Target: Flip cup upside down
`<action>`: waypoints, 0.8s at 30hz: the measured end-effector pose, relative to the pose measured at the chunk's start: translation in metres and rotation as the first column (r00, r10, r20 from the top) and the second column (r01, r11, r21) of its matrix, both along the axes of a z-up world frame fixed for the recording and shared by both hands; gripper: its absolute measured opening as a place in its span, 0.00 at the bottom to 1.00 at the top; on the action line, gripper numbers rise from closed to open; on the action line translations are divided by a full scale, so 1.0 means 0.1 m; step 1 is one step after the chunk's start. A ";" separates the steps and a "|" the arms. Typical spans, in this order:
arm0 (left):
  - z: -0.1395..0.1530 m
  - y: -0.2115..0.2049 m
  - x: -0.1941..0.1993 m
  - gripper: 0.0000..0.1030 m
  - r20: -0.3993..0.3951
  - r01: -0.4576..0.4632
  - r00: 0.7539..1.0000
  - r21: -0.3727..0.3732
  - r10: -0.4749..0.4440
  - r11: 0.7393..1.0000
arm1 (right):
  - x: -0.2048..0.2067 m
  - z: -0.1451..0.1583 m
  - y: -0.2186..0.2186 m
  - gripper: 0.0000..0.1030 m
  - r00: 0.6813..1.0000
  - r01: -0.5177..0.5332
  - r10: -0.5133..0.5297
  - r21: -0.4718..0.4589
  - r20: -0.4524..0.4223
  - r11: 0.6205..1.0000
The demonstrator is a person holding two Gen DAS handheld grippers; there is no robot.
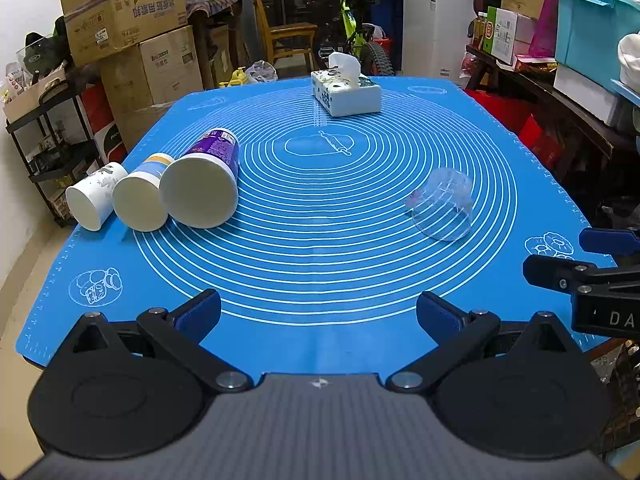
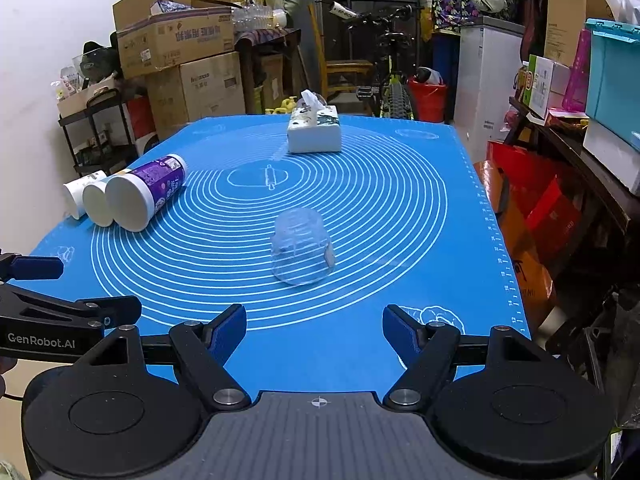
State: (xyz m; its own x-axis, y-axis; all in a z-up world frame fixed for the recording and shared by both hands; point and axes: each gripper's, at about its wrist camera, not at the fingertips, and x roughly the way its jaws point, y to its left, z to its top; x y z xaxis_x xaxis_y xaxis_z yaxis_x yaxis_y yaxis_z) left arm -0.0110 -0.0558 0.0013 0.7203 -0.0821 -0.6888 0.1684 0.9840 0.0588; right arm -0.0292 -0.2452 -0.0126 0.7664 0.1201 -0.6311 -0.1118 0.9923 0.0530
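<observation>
Broadly, a blue mat (image 2: 400,240) covered the table, with a tissue box (image 2: 314,133) at its far end. Three paper cups (image 2: 132,200) lay on their sides in a touching row near the left edge, open mouths toward the cameras. A clear cup (image 2: 301,246) sat near the mat's middle, well apart from that row; it looked mouth-down, wider rim on the mat, though its transparency made this hard to confirm. If so, the flip seemed done for that cup, with the row perhaps left to do.

Both tools hovered at the near edge, empty. The left gripper (image 1: 319,312) had its jaws spread wide, holding nothing, and the right gripper (image 2: 314,330) stood likewise spread, straight in front of the clear cup.

Risk lay mostly in the row. Pinching one paper cup could nudge its neighbours, since they touched, and a round cup on its side would probably roll toward the edge. A hard squeeze might also crush thin paper walls. The clear cup's faint outline invited a misjudged reach that could knock it over.
</observation>
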 end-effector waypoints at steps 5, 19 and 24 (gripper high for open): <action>0.00 0.00 0.00 1.00 -0.002 0.000 1.000 0.000 0.000 1.000 | 0.00 -0.02 0.00 0.77 1.000 0.003 -0.003 -0.001 -0.004 1.000; -0.03 0.00 0.00 1.00 -0.006 0.005 1.000 0.007 -0.005 1.000 | 0.01 -0.04 -0.02 0.77 1.000 0.012 -0.012 -0.002 -0.014 1.000; -0.03 0.00 0.01 1.00 -0.007 0.005 1.000 0.008 -0.005 1.000 | 0.02 -0.05 -0.02 0.77 1.000 0.012 -0.012 -0.002 -0.017 1.000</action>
State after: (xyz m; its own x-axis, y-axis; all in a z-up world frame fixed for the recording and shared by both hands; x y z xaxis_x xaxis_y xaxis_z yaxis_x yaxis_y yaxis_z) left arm -0.0105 -0.0560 -0.0016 0.7149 -0.0798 -0.6947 0.1736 0.9826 0.0658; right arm -0.0273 -0.2469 -0.0172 0.7567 0.1092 -0.6446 -0.0987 0.9937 0.0525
